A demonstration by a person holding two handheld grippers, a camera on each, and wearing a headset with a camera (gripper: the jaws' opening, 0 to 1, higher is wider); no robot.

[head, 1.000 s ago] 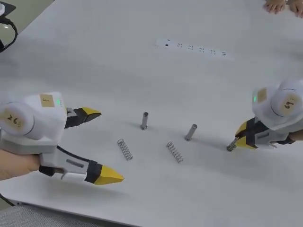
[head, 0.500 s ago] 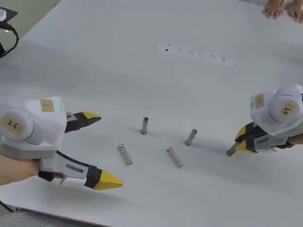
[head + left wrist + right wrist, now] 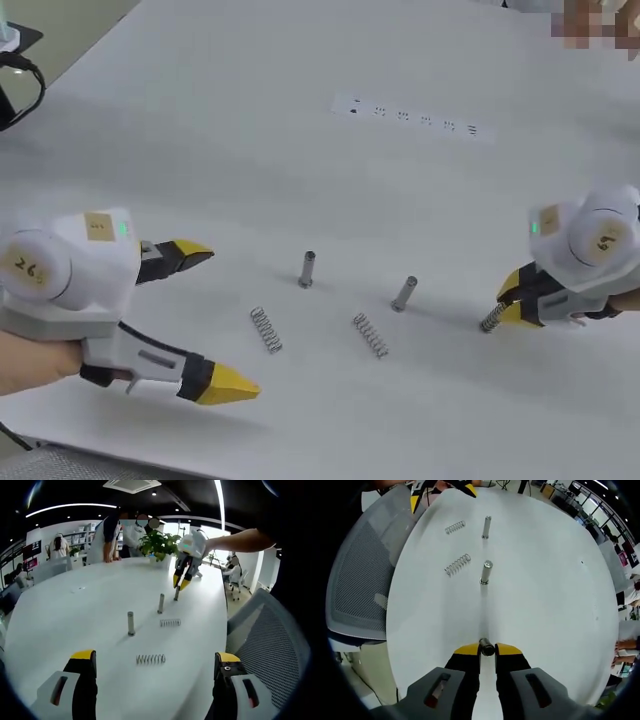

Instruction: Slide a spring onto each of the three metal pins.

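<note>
Fingers [image 3: 466, 650] of right gripper [image 3: 507, 303] clamping on spring-sleeved pin [image 3: 486, 647]; left gripper [image 3: 228, 318] hovering, jaws wide apart, near two loose springs [image 3: 265, 329], bare pins [image 3: 307, 269] standing on table [image 3: 300, 160].

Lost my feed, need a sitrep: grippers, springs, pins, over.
Left gripper open, holding nothing. Right gripper shut on third pin, already sprung. Two springs loose, two pins bare. Nothing in the way.
</note>
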